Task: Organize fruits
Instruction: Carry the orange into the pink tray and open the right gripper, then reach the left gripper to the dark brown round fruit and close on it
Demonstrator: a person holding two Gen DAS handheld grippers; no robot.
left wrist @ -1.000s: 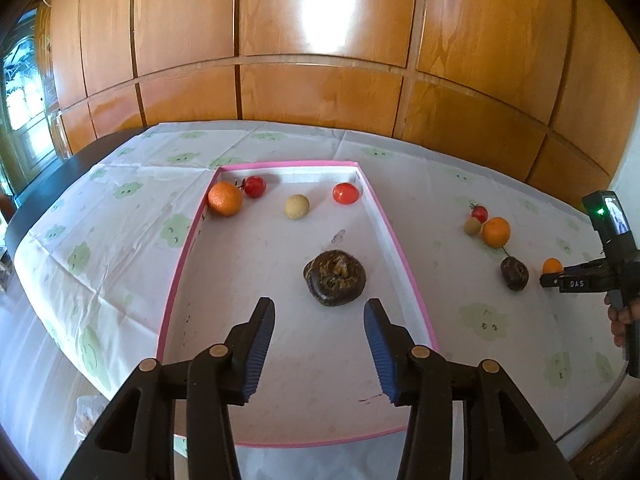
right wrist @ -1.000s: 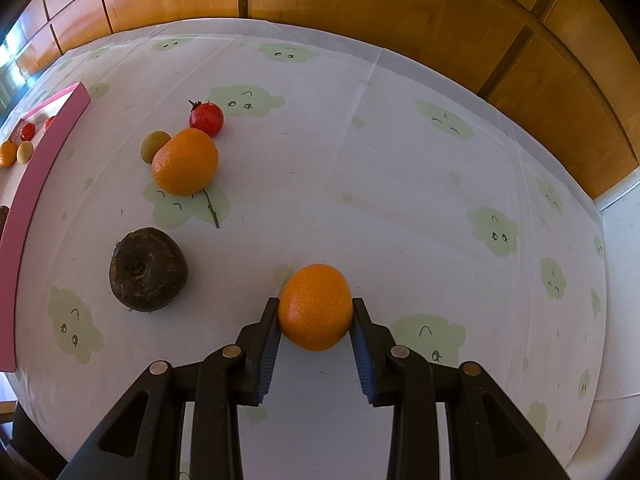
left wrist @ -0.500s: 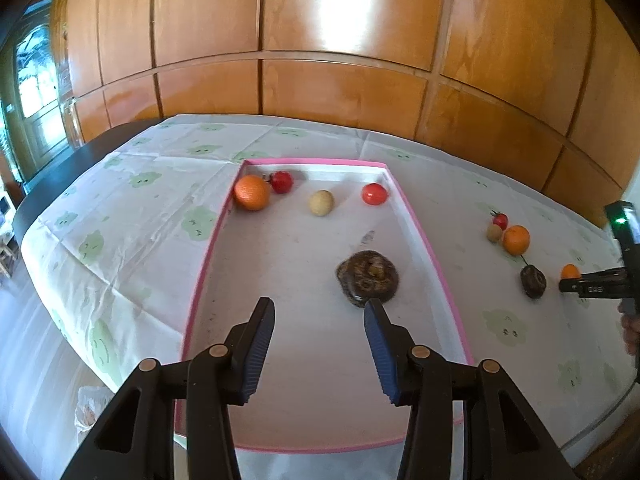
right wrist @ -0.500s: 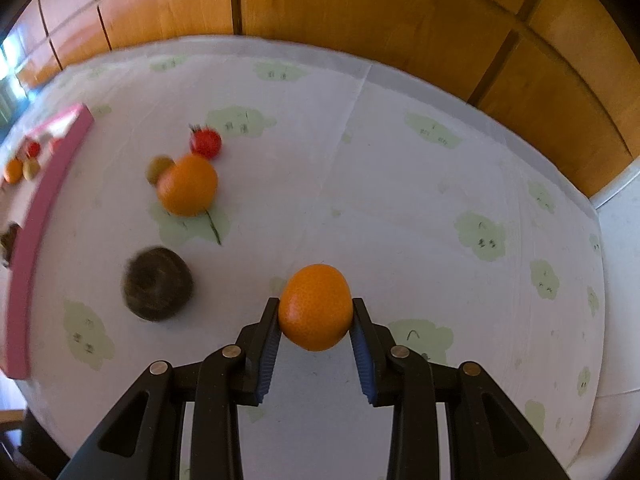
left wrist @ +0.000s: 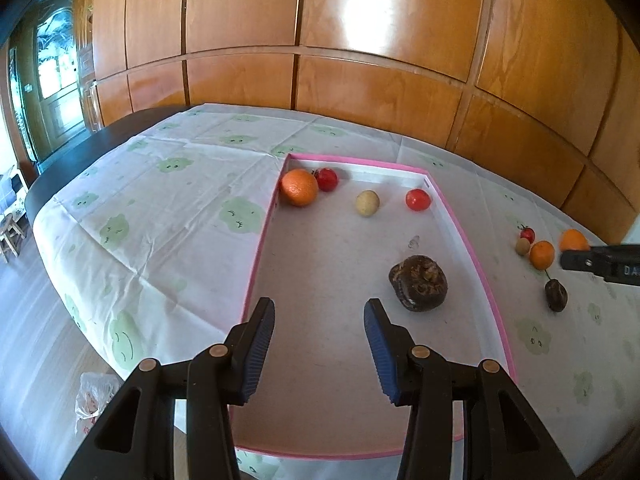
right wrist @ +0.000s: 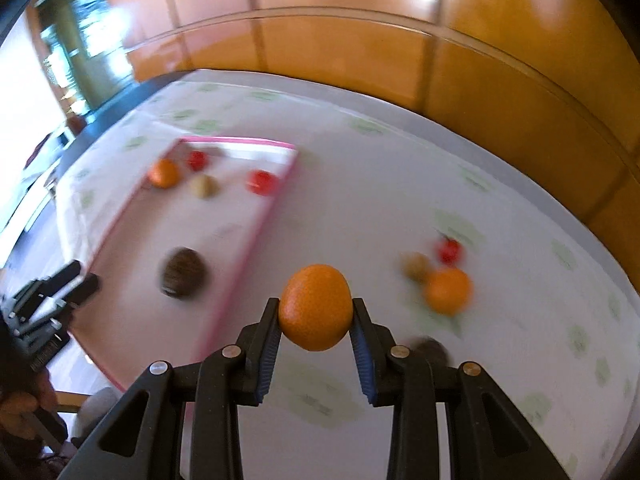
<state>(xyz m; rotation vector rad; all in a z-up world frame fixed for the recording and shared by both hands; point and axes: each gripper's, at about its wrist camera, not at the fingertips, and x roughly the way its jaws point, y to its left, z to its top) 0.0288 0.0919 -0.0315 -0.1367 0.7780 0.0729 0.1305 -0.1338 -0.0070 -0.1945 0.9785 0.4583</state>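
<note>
My right gripper [right wrist: 315, 312] is shut on a small orange [right wrist: 315, 307] and holds it above the tablecloth, right of the pink-rimmed tray [right wrist: 256, 232]. The held orange [left wrist: 573, 239] also shows in the left wrist view. My left gripper [left wrist: 319, 312] is open and empty over the near part of the tray [left wrist: 486, 280]. In the tray lie an orange [left wrist: 298, 187], two red tomatoes [left wrist: 327, 179] [left wrist: 418, 199], a pale round fruit [left wrist: 367, 203] and a dark brown fruit [left wrist: 418, 283].
On the cloth right of the tray lie an orange [left wrist: 542, 255], a small red fruit [left wrist: 527, 234], a tan fruit [left wrist: 522, 246] and a dark fruit [left wrist: 556, 296]. A wood-panelled wall stands behind. The table edge drops off at left.
My right gripper has lifted the orange off the cloth and swung left toward the tray; its view is blurred. My left gripper has drawn back and turned right, still open.
</note>
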